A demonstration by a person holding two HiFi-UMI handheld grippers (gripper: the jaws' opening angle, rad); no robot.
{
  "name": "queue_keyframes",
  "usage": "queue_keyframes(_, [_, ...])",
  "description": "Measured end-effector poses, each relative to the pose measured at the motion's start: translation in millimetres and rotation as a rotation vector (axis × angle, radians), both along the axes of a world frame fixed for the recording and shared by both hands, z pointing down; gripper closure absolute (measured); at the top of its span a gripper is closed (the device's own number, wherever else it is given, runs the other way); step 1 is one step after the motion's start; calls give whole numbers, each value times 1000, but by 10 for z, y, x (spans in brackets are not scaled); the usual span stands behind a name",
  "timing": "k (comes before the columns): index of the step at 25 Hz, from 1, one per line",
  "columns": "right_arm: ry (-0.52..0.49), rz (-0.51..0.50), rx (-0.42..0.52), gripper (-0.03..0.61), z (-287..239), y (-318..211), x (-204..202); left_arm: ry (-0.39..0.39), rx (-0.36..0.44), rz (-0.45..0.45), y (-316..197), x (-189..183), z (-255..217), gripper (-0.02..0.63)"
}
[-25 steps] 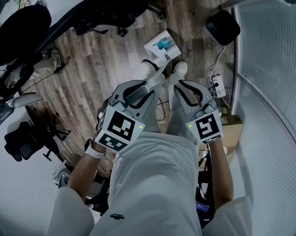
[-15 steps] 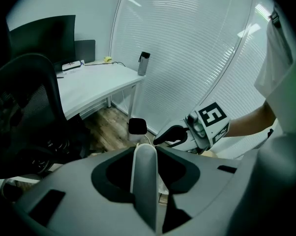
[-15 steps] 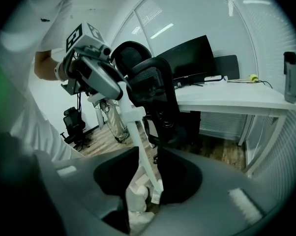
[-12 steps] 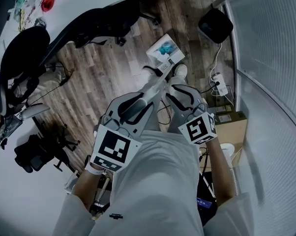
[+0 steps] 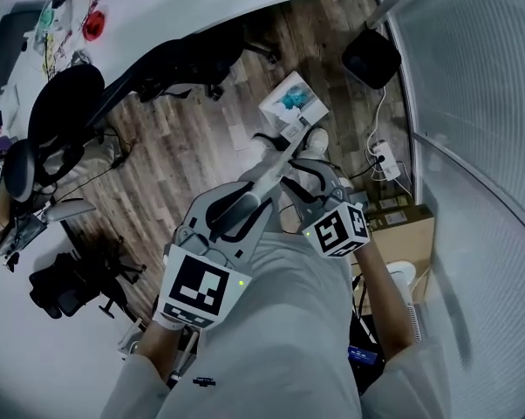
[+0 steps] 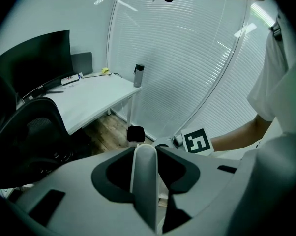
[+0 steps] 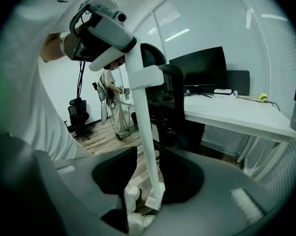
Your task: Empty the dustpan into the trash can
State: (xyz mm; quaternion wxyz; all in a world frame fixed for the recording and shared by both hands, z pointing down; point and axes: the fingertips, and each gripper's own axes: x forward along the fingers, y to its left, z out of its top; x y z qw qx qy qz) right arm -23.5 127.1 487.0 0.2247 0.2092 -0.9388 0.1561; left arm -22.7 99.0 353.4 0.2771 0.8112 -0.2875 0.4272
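In the head view the white dustpan hangs low over the wood floor, with teal litter in it. Its long white handle slopes up to my left gripper, which is shut on it. The left gripper view shows the handle pinched between the jaws. My right gripper is lower on the same handle and its jaws are opening. The handle passes between them with a gap on each side. A black trash can stands beyond the pan, near the glass wall.
A black office chair stands left of the pan. A power strip with cables and a cardboard box lie along the blinds at the right. A white desk carries a monitor and a bottle. Another person stands far off.
My left gripper has come up toward the head camera with the handle in it. The right gripper's jaws have spread apart off the handle while that hand stayed in place.
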Motion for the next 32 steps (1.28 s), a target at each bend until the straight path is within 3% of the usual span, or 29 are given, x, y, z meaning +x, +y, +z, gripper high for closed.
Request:
queue_keyframes(8, [-25,0,69,429,-236,-92,-77,6,26,2,1,92,-365,485])
queue_keyframes(10, [-16,-30,101,473,-292,-68,-98,4,30,8,19,112,-438,485])
queue_keyframes(16, [-18,-93,156,489,-461,-19,-54,1,40,38,57,202,-617,485])
queue_keyframes(32, [11,138,235,491,-884,-107,414,41,121,176,130,602,-1038,485])
